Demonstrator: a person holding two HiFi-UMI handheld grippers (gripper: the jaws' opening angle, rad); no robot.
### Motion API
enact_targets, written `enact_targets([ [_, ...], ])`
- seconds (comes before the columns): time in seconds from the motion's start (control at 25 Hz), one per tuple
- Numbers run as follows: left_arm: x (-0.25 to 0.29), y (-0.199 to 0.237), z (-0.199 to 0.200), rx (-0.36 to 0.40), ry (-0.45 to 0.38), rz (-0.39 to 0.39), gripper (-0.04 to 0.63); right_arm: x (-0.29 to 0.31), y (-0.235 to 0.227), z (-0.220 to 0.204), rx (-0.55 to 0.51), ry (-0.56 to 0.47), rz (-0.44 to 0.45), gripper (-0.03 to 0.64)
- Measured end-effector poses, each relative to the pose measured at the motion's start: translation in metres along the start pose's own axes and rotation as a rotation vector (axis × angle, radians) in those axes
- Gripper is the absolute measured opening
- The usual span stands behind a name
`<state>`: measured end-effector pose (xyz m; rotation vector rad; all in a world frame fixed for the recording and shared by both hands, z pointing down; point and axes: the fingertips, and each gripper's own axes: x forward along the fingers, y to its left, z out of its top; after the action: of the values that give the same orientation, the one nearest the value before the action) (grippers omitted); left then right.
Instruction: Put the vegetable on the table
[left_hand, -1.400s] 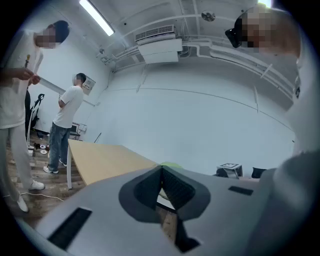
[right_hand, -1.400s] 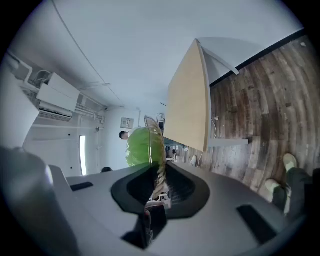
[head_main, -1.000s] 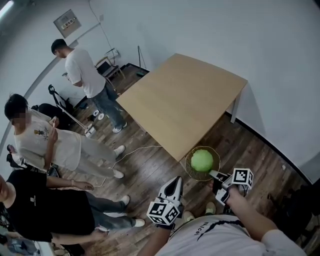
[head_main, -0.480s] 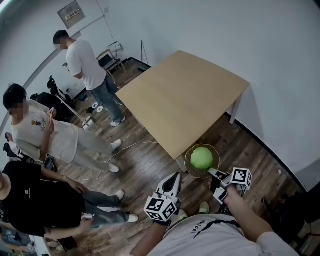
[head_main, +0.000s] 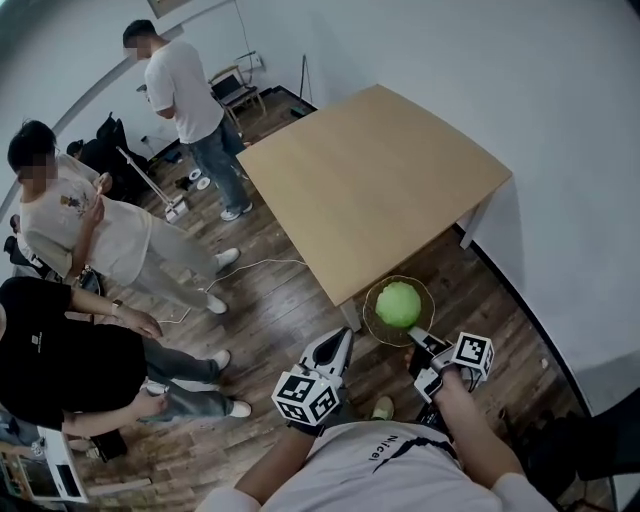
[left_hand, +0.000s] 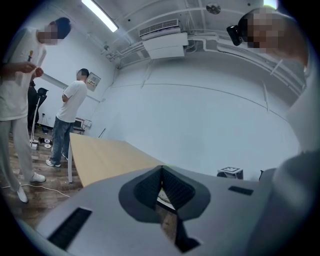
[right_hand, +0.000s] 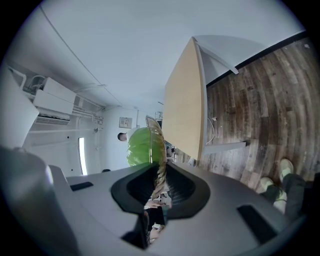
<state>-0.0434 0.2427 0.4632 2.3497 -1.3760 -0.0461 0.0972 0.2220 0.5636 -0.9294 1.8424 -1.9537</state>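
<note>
A round green vegetable lies in a shallow woven bowl, held in the air just off the near corner of the light wooden table. My right gripper is shut on the bowl's near rim. In the right gripper view the rim runs between the jaws of the right gripper, with the vegetable behind it and the table beyond. My left gripper hangs left of the bowl, shut and holding nothing. The left gripper view shows the left gripper with its jaws together and the table ahead.
Three people stand on the wooden floor left of the table: one in black, one in a pale shirt, one in white further back. A white cable lies on the floor. White walls run behind and right of the table.
The head view has swung a little, so the table and the people sit differently in the picture. Both grippers and the bowl stay by the table's near corner.
</note>
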Motion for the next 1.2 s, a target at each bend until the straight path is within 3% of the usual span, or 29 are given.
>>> enact_targets([
  [0.48,0.067,0.021,0.007,0.008,0.026,-0.025,0.012,0.041,-0.005,0.047,0.016,0.003,0.013,0.057],
  [1.04,0.173,0.110,0.058,0.034,0.027,-0.136,0.012,0.149,-0.002,0.119,0.004,-0.045,0.005,0.057],
  [1.2,0.192,0.139,0.060,0.000,0.040,-0.145,0.012,0.180,-0.013,0.133,0.026,-0.052,-0.013,0.057],
])
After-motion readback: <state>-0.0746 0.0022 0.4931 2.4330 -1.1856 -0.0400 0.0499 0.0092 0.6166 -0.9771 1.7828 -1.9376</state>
